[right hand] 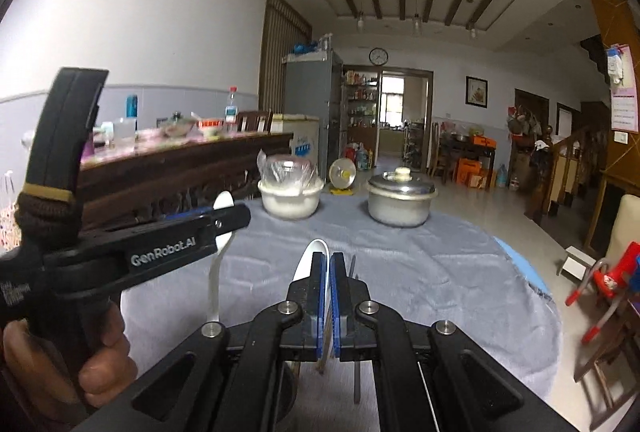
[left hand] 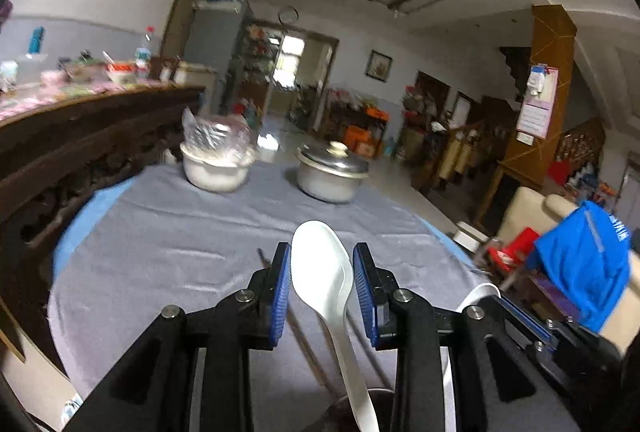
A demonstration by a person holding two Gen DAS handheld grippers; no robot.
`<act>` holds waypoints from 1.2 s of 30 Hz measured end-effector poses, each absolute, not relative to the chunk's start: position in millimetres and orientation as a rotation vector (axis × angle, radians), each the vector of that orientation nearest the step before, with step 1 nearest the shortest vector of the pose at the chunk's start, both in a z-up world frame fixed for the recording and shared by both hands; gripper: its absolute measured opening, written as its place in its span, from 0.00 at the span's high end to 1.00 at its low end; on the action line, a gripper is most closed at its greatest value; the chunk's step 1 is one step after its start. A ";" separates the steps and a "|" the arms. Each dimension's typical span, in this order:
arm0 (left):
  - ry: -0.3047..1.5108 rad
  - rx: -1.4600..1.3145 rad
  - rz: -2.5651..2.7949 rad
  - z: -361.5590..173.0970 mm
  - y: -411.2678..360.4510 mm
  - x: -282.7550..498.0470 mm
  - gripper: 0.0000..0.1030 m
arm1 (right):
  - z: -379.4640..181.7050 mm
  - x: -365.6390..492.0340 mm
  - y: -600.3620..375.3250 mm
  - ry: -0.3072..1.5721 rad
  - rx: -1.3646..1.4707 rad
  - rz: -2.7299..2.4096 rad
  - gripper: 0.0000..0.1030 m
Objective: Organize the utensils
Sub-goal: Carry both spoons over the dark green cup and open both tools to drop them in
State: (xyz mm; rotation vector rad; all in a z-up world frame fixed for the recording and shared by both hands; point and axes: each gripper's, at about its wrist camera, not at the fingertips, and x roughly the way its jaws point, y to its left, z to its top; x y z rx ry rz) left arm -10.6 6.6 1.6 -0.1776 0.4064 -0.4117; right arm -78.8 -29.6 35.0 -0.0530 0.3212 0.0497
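From the left wrist view, the left tool (left hand: 322,288) has its blue ribbed pads parted, and a white plastic spoon (left hand: 326,268) stands between them, bowl up and far, handle running down toward the near edge. The frame does not show whether the pads actually press on the spoon; a gap shows on the right side of the bowl. Below lies a round table (left hand: 168,232) under a grey cloth. Thin brown chopsticks (left hand: 304,348) lie on the cloth beneath the tool. At the far edge stand a white bowl covered with clear plastic wrap (left hand: 216,168) on the left and a lidded metal pot (left hand: 330,172) on the right, apart from each other. The right tool (left hand: 520,316) shows at the near right, side on.

From the right wrist view, the right tool (right hand: 330,272) has its pads pressed together on a second white spoon (right hand: 310,258), whose bowl rises just left of the fingertips. A hand (right hand: 60,360) at the near left holds the left tool, which carries its spoon upright. The bowl and pot stand at the table's far edge.
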 end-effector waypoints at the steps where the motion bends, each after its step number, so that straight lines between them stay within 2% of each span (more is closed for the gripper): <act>1: 0.403 -0.172 -0.406 -1.9 6.4 -12.4 0.69 | 33.1 -79.6 -29.8 0.327 -0.051 0.051 0.97; 9: 0.420 -0.117 -0.399 -24.2 1.6 -27.4 0.68 | 24.9 -85.1 -38.6 0.373 0.023 0.092 0.97; 19: 0.449 -0.069 -0.390 -25.4 7.3 -36.5 0.67 | 29.2 -95.1 -41.8 0.384 0.083 0.147 0.96; 20: 0.454 -0.056 -0.391 -25.2 6.5 -37.7 0.65 | 29.9 -96.1 -43.6 0.389 0.093 0.154 0.96; 22: 0.463 -0.037 -0.392 -24.2 5.7 -38.7 0.53 | 31.2 -96.1 -46.0 0.404 0.119 0.170 0.95; 23: 0.460 -0.033 -0.389 -23.4 6.0 -40.1 0.52 | 31.9 -95.6 -46.7 0.408 0.130 0.175 0.94; 25: 0.459 -0.028 -0.387 -20.5 6.8 -41.7 0.44 | 32.9 -96.8 -49.3 0.415 0.150 0.178 0.86; 26: 0.462 -0.025 -0.385 -19.1 7.4 -41.9 0.43 | 33.8 -96.8 -52.3 0.416 0.167 0.179 0.82; 36: 0.521 0.109 -0.213 -6.3 14.5 -36.4 0.38 | 39.7 -99.1 -82.5 0.414 0.276 0.107 0.82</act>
